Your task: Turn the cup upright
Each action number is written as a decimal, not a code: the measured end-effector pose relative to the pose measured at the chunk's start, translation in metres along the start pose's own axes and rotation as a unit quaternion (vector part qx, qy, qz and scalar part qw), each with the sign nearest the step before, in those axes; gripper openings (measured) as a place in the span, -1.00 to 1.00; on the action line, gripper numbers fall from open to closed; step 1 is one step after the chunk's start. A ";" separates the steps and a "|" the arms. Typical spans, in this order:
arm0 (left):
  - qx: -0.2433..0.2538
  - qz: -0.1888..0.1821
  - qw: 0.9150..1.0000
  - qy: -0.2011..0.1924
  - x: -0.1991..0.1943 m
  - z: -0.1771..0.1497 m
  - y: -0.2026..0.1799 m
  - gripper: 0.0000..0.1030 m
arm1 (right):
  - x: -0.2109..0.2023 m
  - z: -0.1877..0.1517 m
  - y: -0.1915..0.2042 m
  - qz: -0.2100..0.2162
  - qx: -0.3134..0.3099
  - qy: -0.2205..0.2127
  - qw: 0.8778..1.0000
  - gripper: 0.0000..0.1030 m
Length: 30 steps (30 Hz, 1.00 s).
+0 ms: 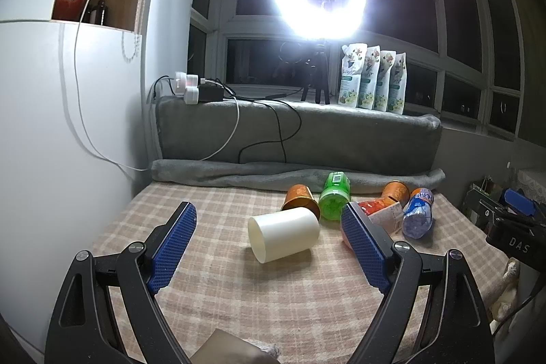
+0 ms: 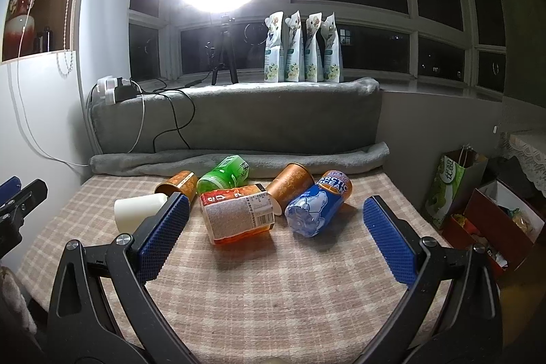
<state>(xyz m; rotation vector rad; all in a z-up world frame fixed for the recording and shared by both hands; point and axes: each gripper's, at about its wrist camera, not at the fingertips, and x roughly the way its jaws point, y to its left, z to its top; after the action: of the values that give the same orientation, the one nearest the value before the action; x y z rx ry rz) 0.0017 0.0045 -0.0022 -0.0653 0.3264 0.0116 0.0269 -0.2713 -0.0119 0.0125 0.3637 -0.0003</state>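
Note:
A cream cup (image 1: 283,237) lies on its side on the checked cloth, mouth toward the near left. It also shows in the right wrist view (image 2: 138,210), partly behind a finger. My left gripper (image 1: 269,220) is open, its blue pads either side of the cup and a little nearer than it, touching nothing. My right gripper (image 2: 273,210) is open and empty, in front of a red-labelled cup (image 2: 239,215) and a blue Arctic Ocean cup (image 2: 315,205), both lying on their sides.
Two orange patterned cups (image 2: 179,185) (image 2: 290,186) and a green cup (image 2: 223,178) lie on their sides behind. A grey rolled blanket (image 2: 239,159) borders the far edge. A white wall (image 1: 68,159) stands left. Bags and boxes (image 2: 477,203) sit right of the table.

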 end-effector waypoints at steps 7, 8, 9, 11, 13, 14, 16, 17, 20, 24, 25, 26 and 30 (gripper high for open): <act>-0.002 0.000 1.000 0.000 0.000 -0.001 0.000 0.69 | 0.000 0.000 0.000 0.000 -0.001 0.000 1.000 1.00; -0.001 0.000 1.000 0.000 0.000 -0.001 -0.001 0.69 | 0.000 0.000 0.000 0.000 -0.001 0.000 1.000 1.00; -0.001 0.000 1.000 0.000 0.000 -0.001 -0.001 0.69 | 0.000 0.000 0.000 0.000 -0.001 0.000 1.000 1.00; 0.000 -0.001 1.000 -0.001 0.000 -0.003 -0.001 0.69 | 0.000 -0.001 0.000 0.001 -0.001 0.000 1.000 1.00; 0.000 -0.002 1.000 0.000 0.000 -0.003 -0.001 0.69 | 0.000 -0.001 0.000 0.000 -0.001 -0.001 1.000 1.00; 0.000 -0.002 1.000 0.000 0.000 -0.003 -0.001 0.69 | 0.001 -0.001 0.000 0.000 -0.001 -0.001 1.000 1.00; 0.000 -0.001 1.000 0.000 0.000 -0.004 -0.001 0.69 | 0.001 -0.001 0.000 0.001 0.000 0.000 1.000 1.00; -0.001 -0.001 1.000 -0.001 -0.001 -0.004 -0.001 0.69 | 0.001 -0.001 0.000 0.001 0.000 0.000 1.000 1.00; 0.000 -0.002 1.000 0.000 0.000 -0.004 -0.001 0.69 | 0.001 -0.001 0.000 0.000 0.000 -0.001 1.000 1.00; -0.001 -0.002 1.000 0.001 -0.001 -0.005 -0.001 0.69 | 0.001 -0.001 0.000 0.001 0.000 -0.001 1.000 1.00; -0.001 -0.002 1.000 0.002 -0.001 -0.006 -0.001 0.69 | 0.001 -0.001 0.000 0.000 0.000 -0.001 1.000 1.00; -0.001 -0.002 1.000 0.002 0.000 -0.005 -0.001 0.69 | 0.001 -0.001 0.000 0.000 -0.001 -0.001 1.000 1.00; -0.001 -0.002 1.000 0.002 -0.001 -0.006 -0.002 0.69 | 0.001 -0.001 0.000 0.001 0.000 -0.001 1.000 1.00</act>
<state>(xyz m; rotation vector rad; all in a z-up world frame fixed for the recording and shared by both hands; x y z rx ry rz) -0.0006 0.0026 -0.0074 -0.0683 0.3303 0.0072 0.0276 -0.2718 -0.0134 0.0132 0.3623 0.0011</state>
